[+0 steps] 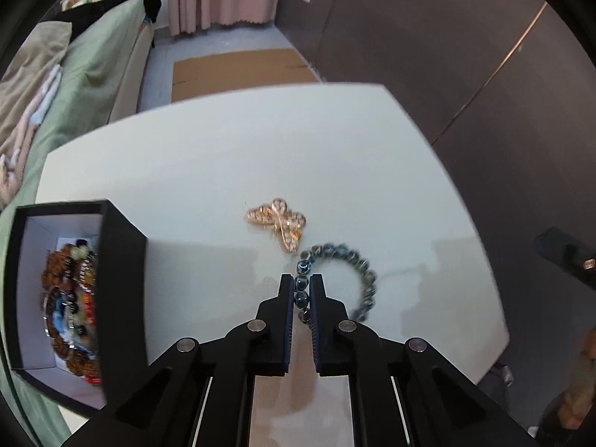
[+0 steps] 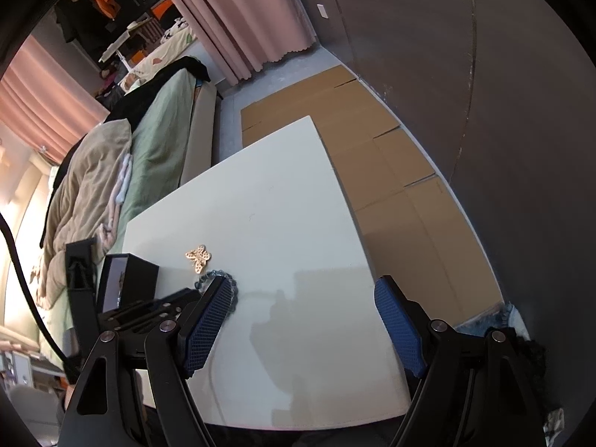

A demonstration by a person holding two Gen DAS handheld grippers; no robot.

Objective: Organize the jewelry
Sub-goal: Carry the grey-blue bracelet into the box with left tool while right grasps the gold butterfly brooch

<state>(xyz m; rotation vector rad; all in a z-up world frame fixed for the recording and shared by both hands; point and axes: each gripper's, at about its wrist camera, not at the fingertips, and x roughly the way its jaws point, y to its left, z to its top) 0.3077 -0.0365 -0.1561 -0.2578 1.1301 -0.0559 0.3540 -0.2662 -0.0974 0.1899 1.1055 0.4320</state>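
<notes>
A grey-blue bead bracelet [image 1: 367,279] lies on the white table [image 1: 223,156]. My left gripper [image 1: 301,279] points down at its left side, and the pads are closed on a few of its beads. A gold butterfly clip [image 1: 277,221] lies just beyond the bracelet, apart from the fingers. At the table's left edge stands an open black box [image 1: 123,283] holding several colourful bead bracelets [image 1: 70,309]. My right gripper [image 2: 303,283] hangs open over the table's near part with nothing between its blue pads. The right wrist view also shows the clip [image 2: 198,257], the bracelet [image 2: 214,273] and the box [image 2: 138,279] to the left.
A bed with a green sheet [image 1: 93,74] and a beige blanket [image 2: 85,186] runs along the table's left side. Flat cardboard [image 2: 391,171] covers the floor beyond and to the right. A dark wall [image 1: 447,74] rises on the right and pink curtains [image 2: 242,18] hang at the back.
</notes>
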